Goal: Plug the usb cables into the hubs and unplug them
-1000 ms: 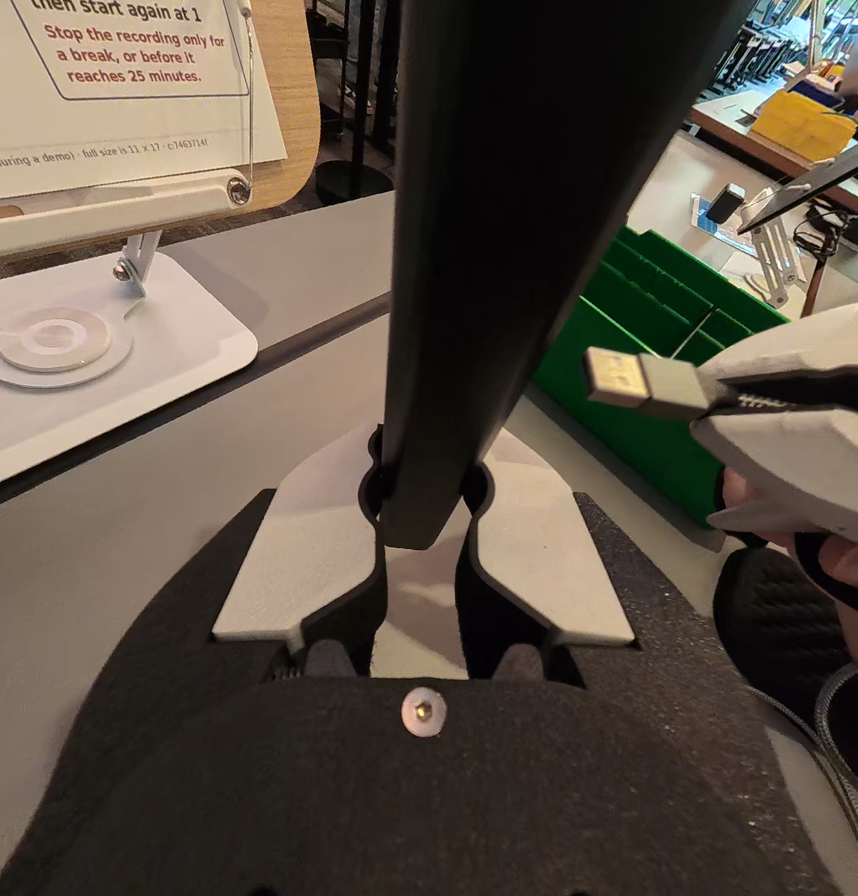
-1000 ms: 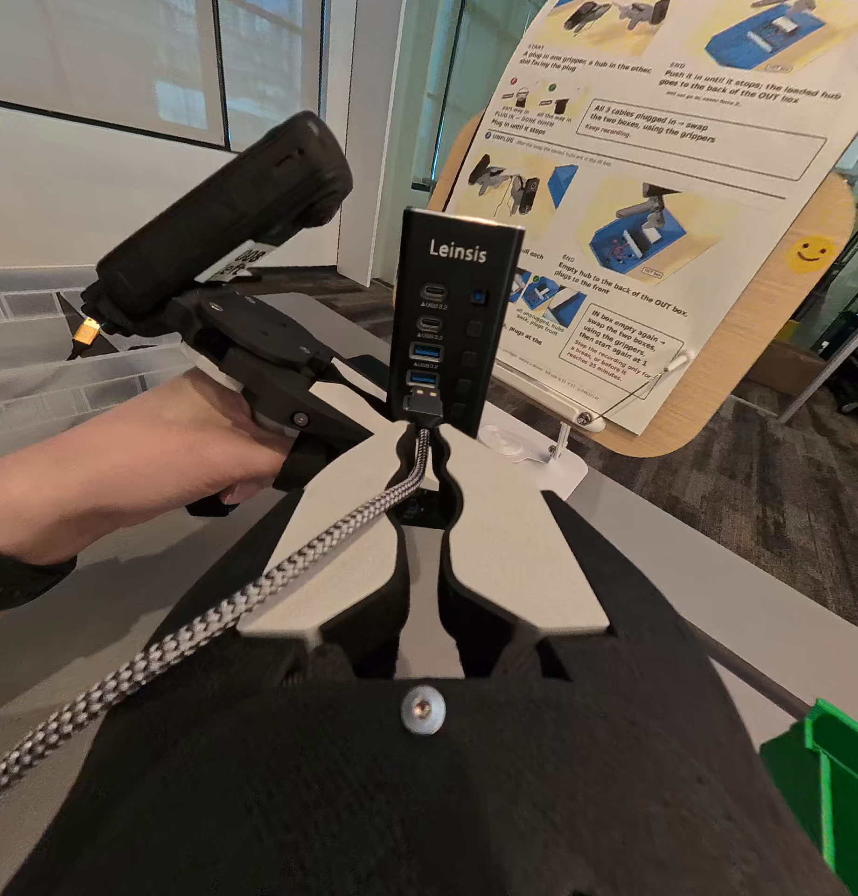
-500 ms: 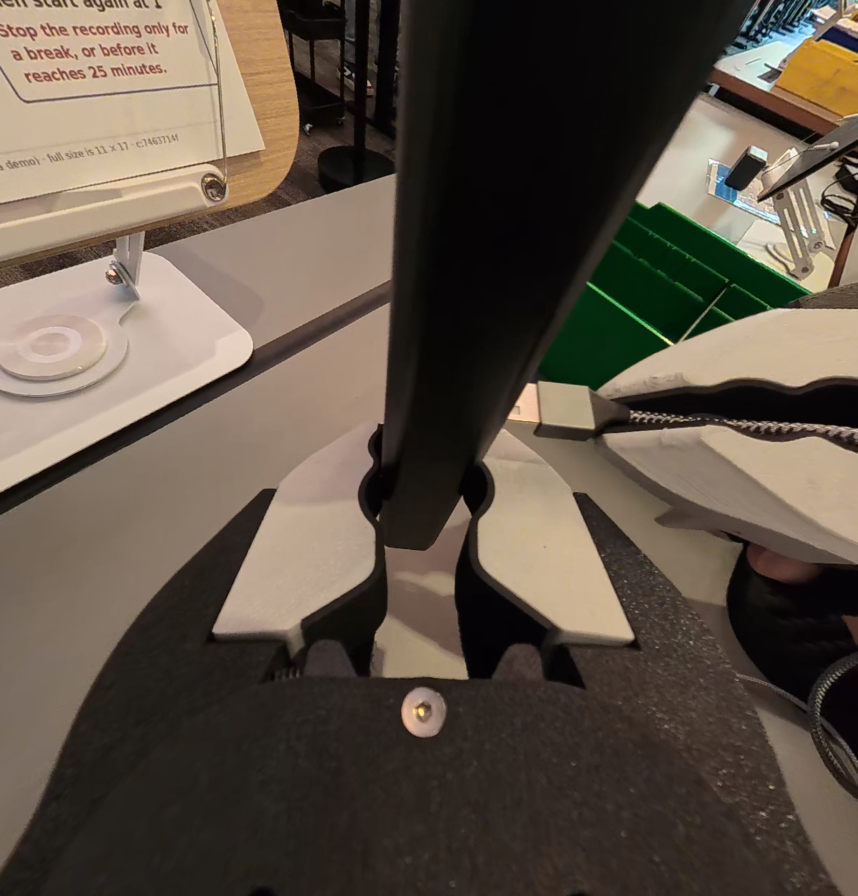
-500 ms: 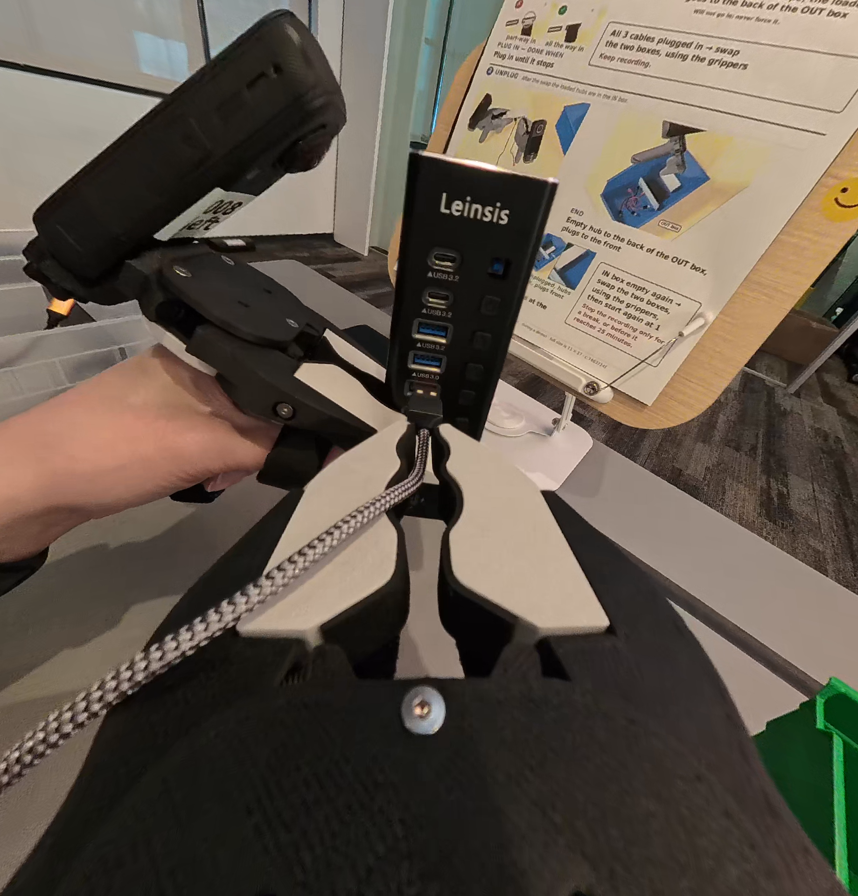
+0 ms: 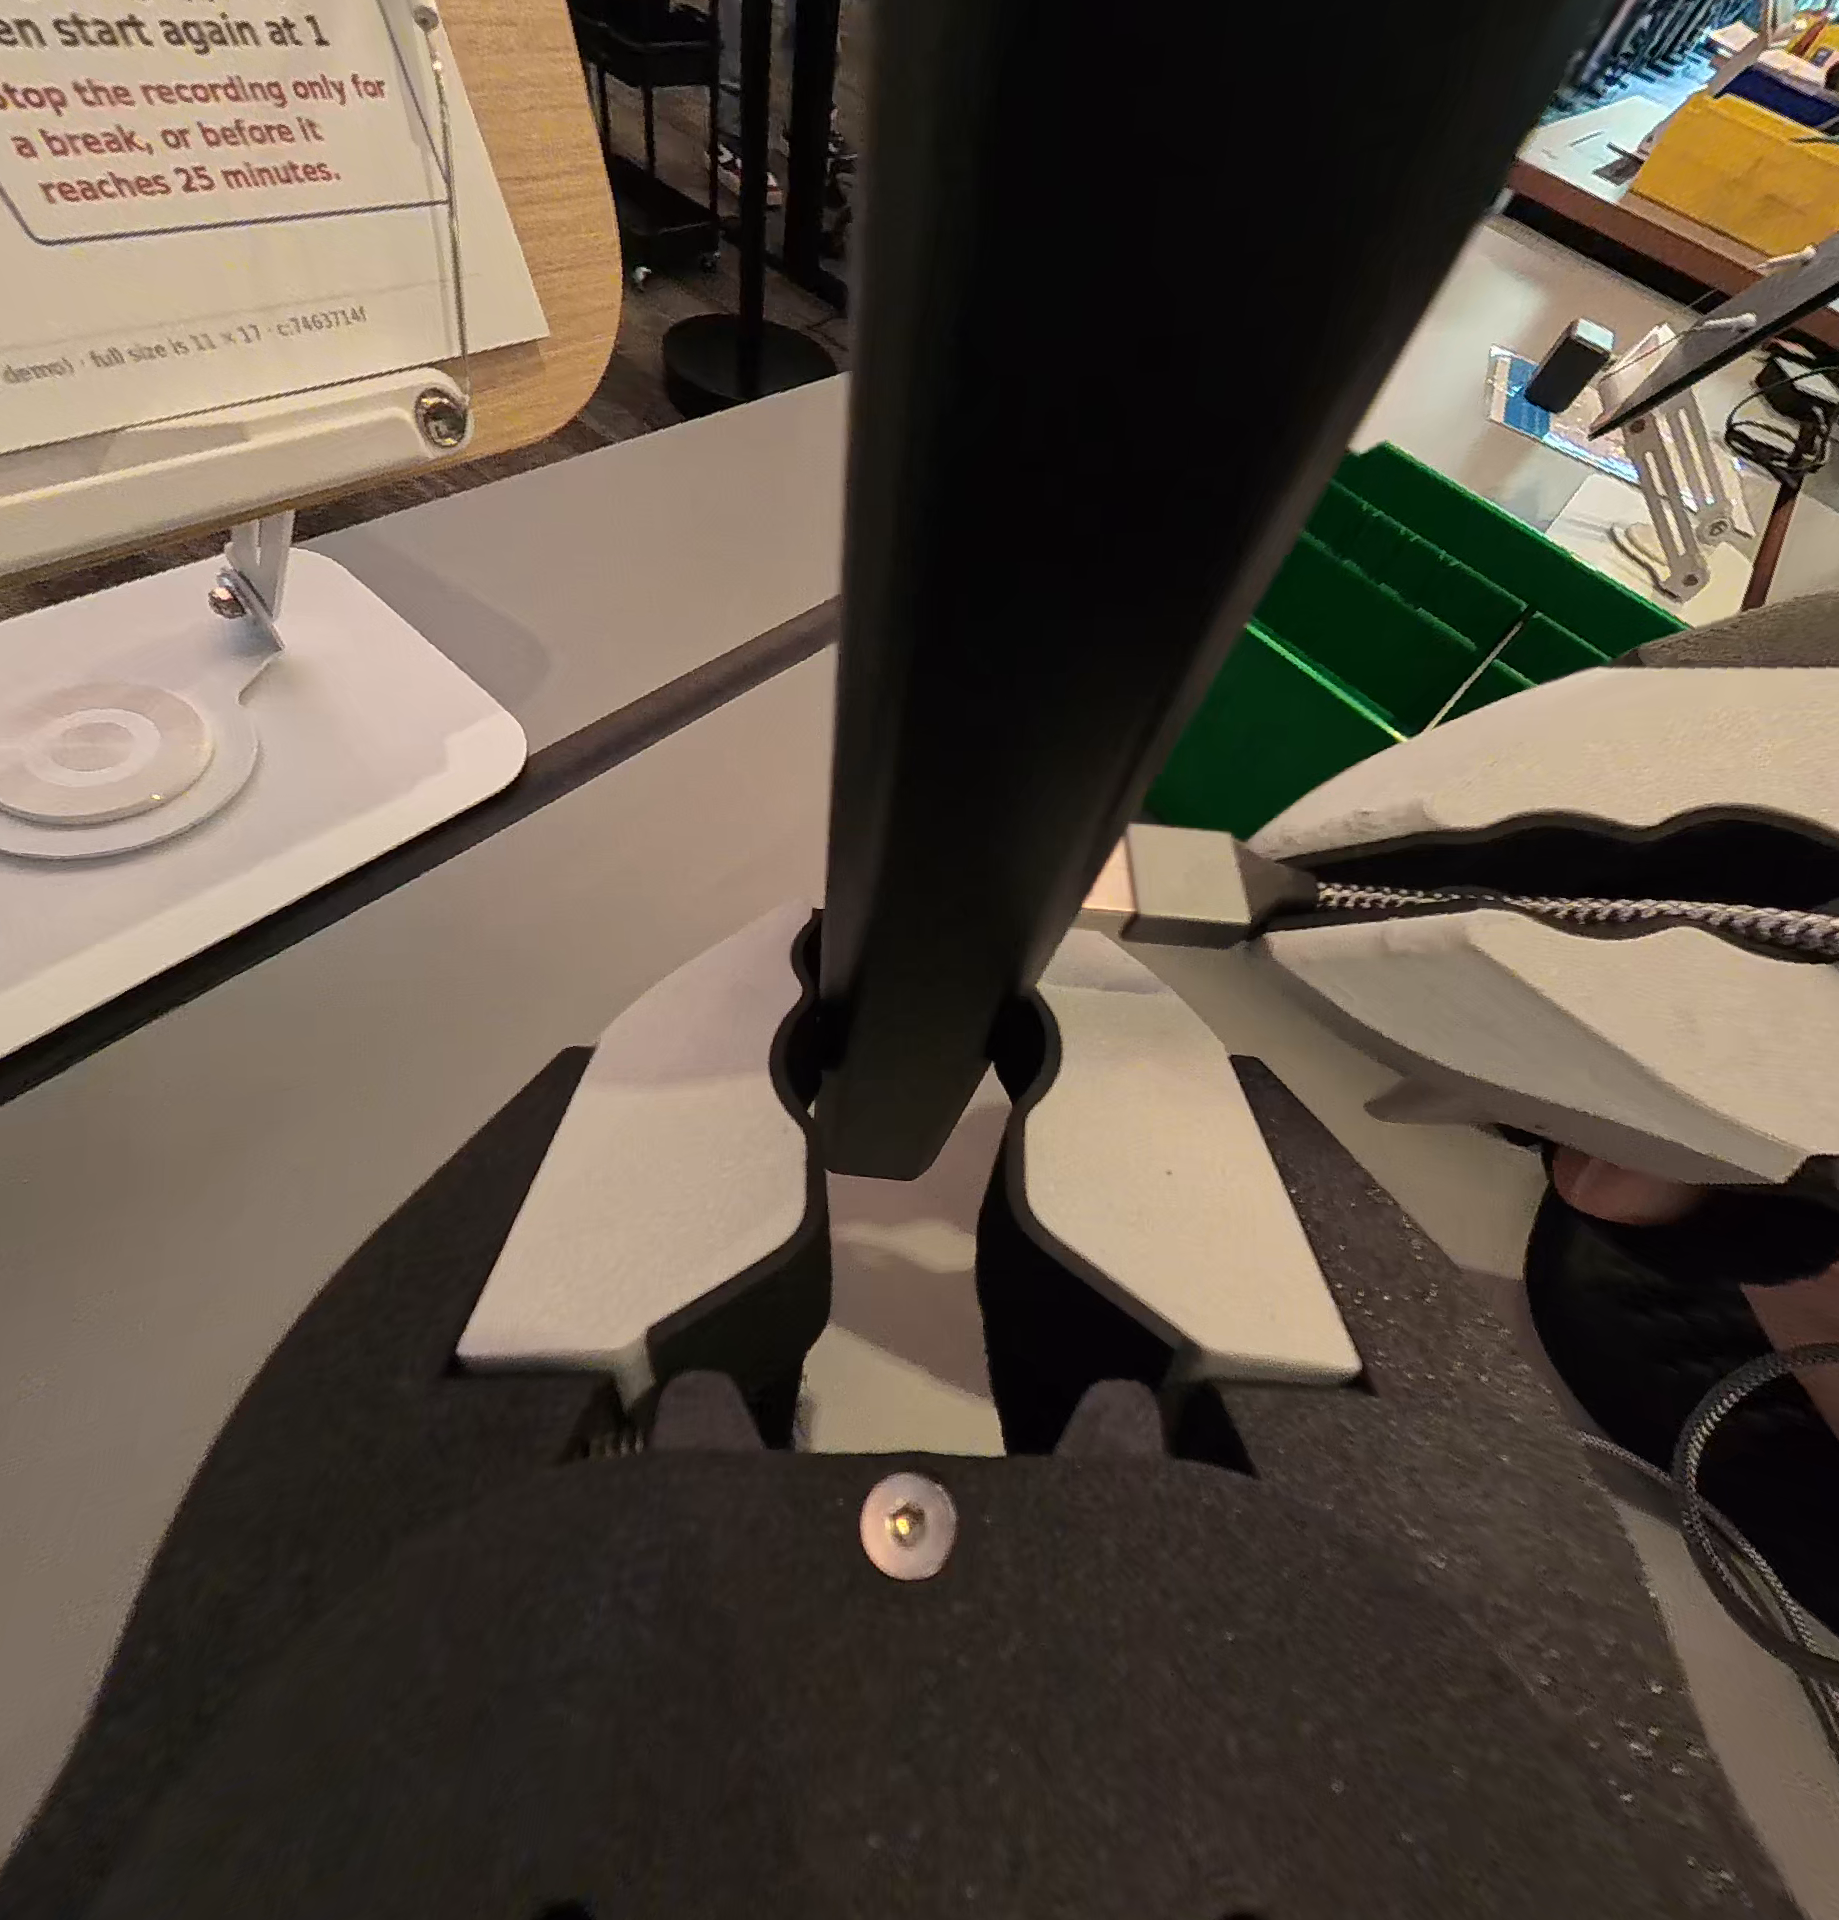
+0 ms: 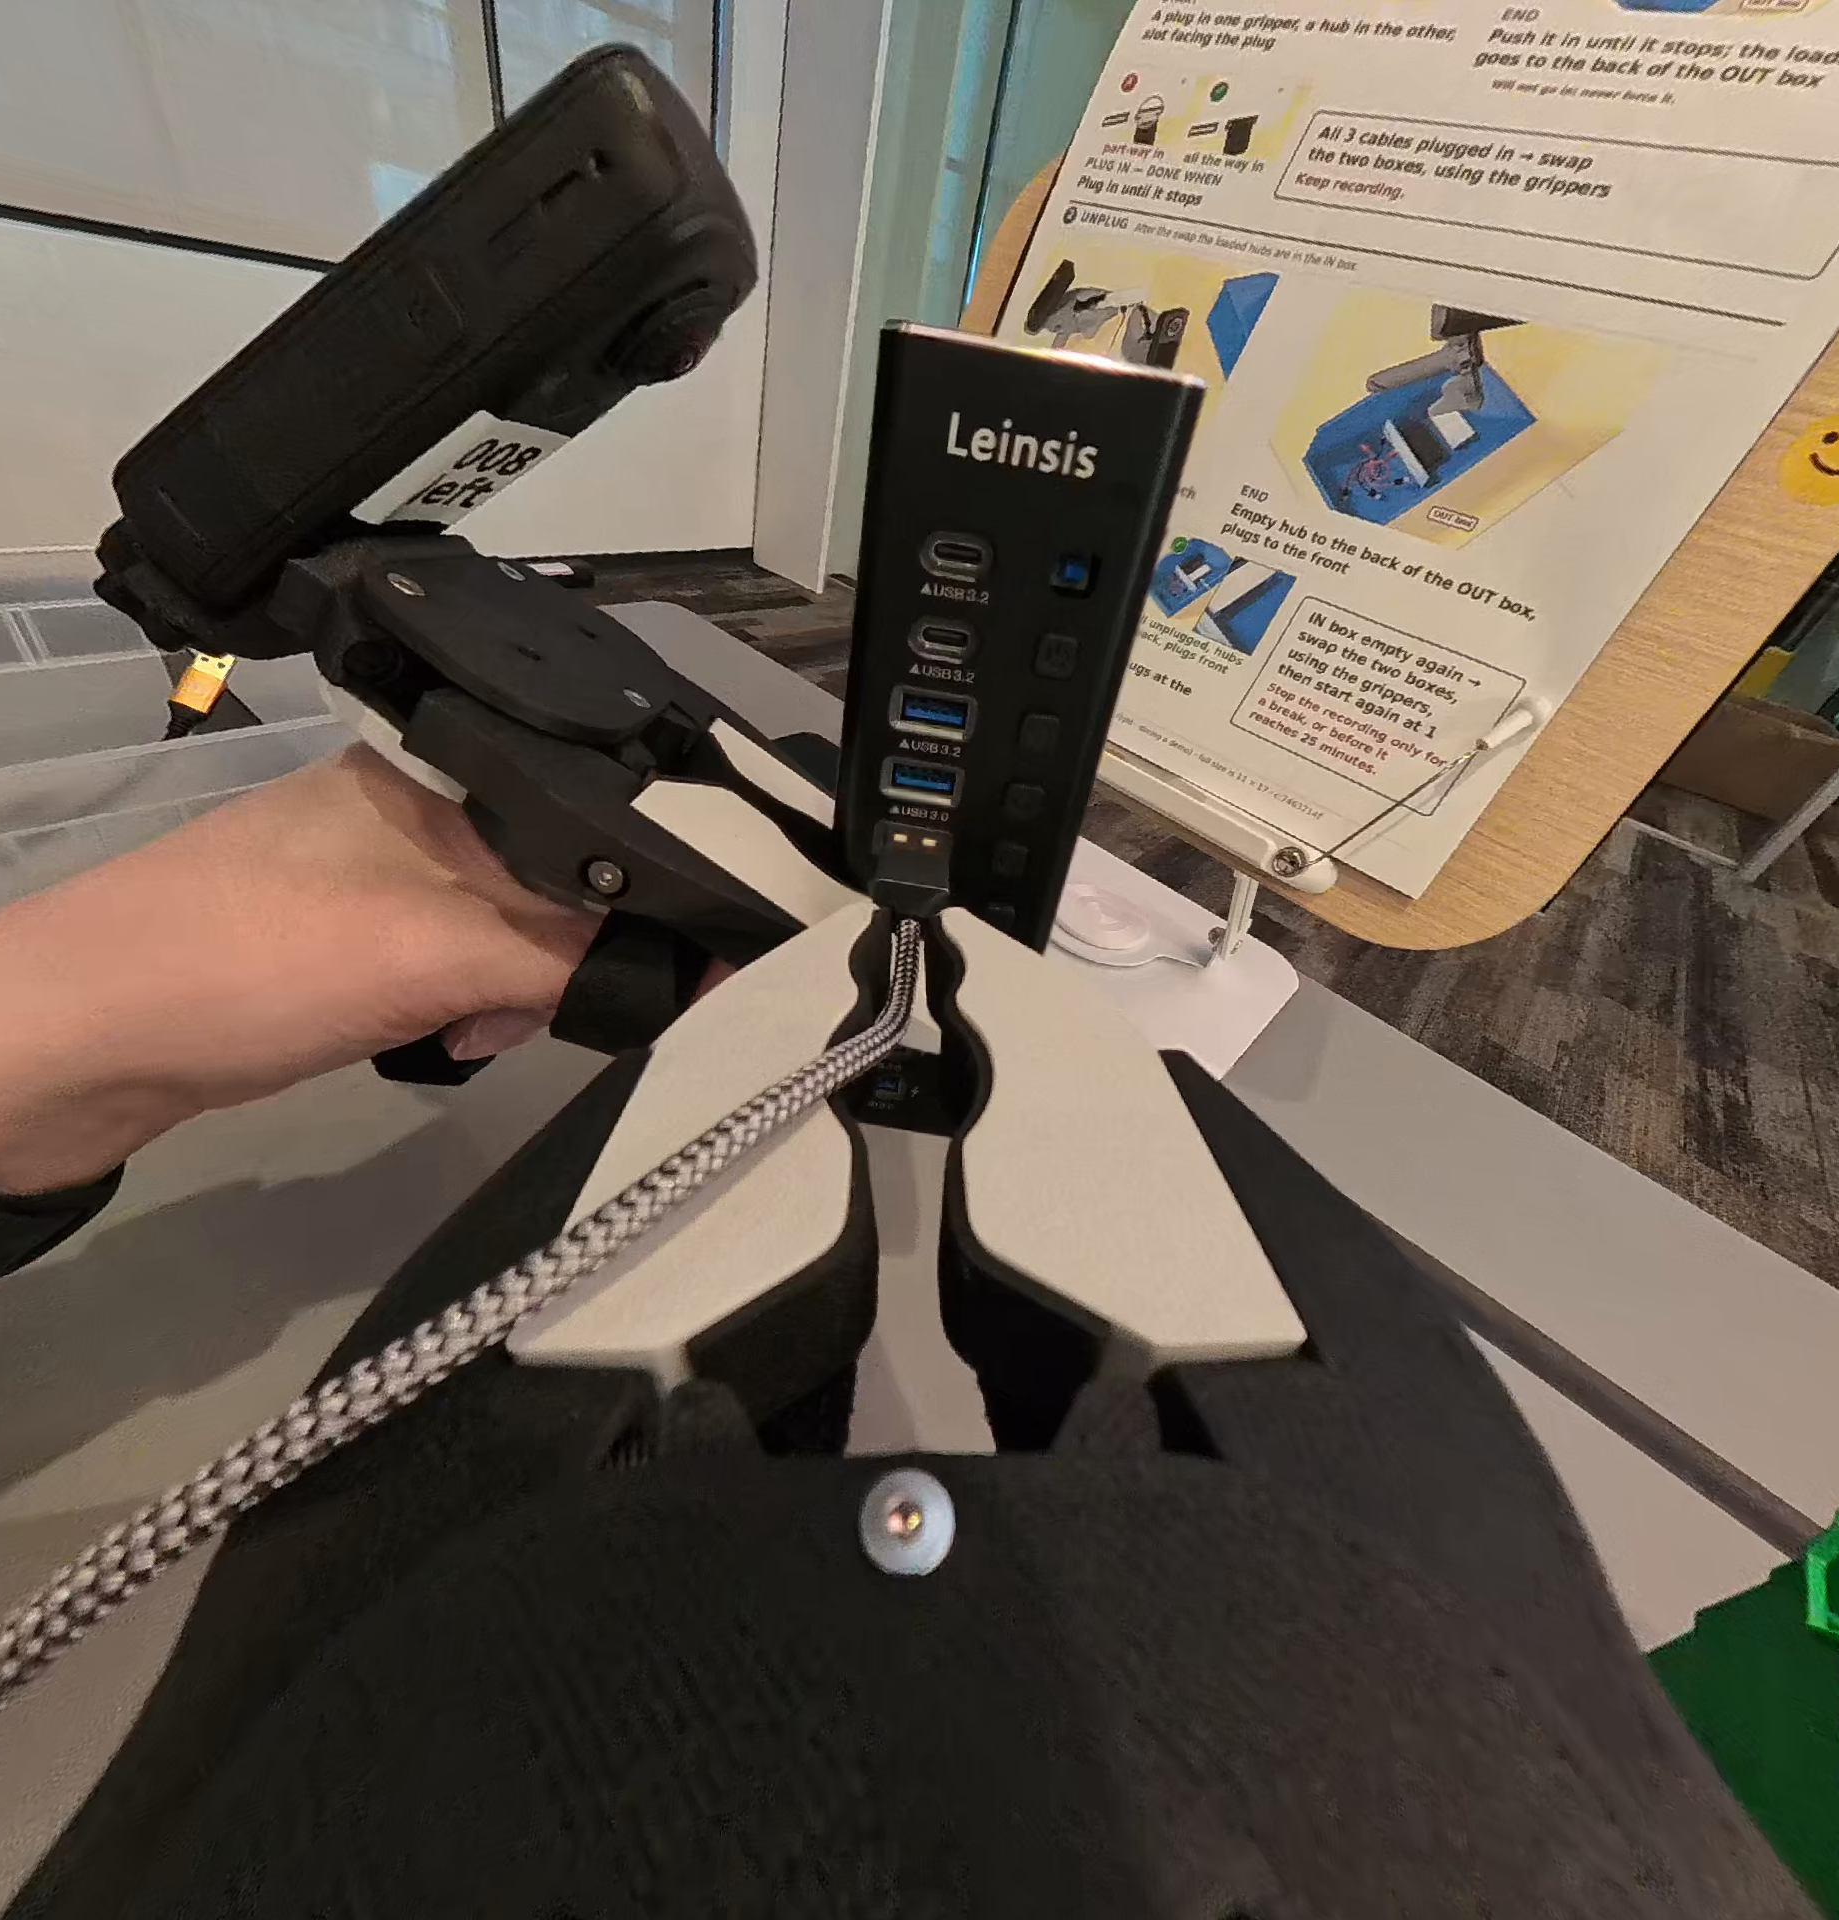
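While the left tool (image 5: 910,1023) clamps the hub (image 6: 1008,623) upright, the right tool (image 6: 920,935) pinches the plug (image 6: 910,857) at its lowest port.

Left gripper (image 5: 904,1023) and right gripper (image 6: 907,935) both clamped, tips nearly meeting

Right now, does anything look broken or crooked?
Nothing looks broken. The tall black USB hub leans slightly in the left tool, and the grey metal plug on the braided cable meets its port.
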The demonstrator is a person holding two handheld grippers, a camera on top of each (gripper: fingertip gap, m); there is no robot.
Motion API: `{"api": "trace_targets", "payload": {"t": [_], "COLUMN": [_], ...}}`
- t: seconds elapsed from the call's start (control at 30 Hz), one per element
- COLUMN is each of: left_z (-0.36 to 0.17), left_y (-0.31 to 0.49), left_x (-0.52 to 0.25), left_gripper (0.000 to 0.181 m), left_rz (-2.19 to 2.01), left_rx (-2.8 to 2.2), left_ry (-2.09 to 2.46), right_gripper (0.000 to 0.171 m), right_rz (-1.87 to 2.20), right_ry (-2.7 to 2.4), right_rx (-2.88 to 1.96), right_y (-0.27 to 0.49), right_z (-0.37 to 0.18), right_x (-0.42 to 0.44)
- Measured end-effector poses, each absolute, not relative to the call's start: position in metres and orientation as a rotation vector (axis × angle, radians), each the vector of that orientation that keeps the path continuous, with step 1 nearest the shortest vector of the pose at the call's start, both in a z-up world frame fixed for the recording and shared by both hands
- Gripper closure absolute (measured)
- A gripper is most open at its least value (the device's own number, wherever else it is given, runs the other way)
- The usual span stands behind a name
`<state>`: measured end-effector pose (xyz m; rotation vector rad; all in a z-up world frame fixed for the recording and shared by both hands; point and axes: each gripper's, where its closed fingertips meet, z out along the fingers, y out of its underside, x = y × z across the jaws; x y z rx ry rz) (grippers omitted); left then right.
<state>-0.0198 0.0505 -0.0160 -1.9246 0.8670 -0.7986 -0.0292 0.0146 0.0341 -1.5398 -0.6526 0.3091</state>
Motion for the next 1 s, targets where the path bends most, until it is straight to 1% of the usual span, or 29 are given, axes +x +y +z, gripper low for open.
{"api": "trace_targets", "payload": {"t": [0.3, 0.63, 0.87, 1.0], "left_z": [-0.015, -0.009, 0.001, 0.006], "left_y": [0.051, 0.049, 0.044, 0.042], "left_x": [-0.019, -0.021, -0.014, -0.014], "left_gripper": [0.151, 0.152, 0.152, 0.152], "left_rz": [-0.727, -0.631, -0.734, -0.694], "left_rx": [-1.908, -1.833, -1.792, -1.759], "left_ry": [0.89, 0.95, 0.917, 0.931], "right_gripper": [0.165, 0.165, 0.165, 0.165], "right_rz": [0.219, 0.288, 0.336, 0.372], "right_ry": [-0.664, -0.651, -0.647, -0.635], "right_rx": [-1.505, -1.481, -1.454, -1.448], "right_y": [0.015, 0.012, 0.011, 0.009], "right_z": [0.035, 0.042, 0.045, 0.051], "right_x": [-0.028, -0.027, -0.025, -0.023]}}
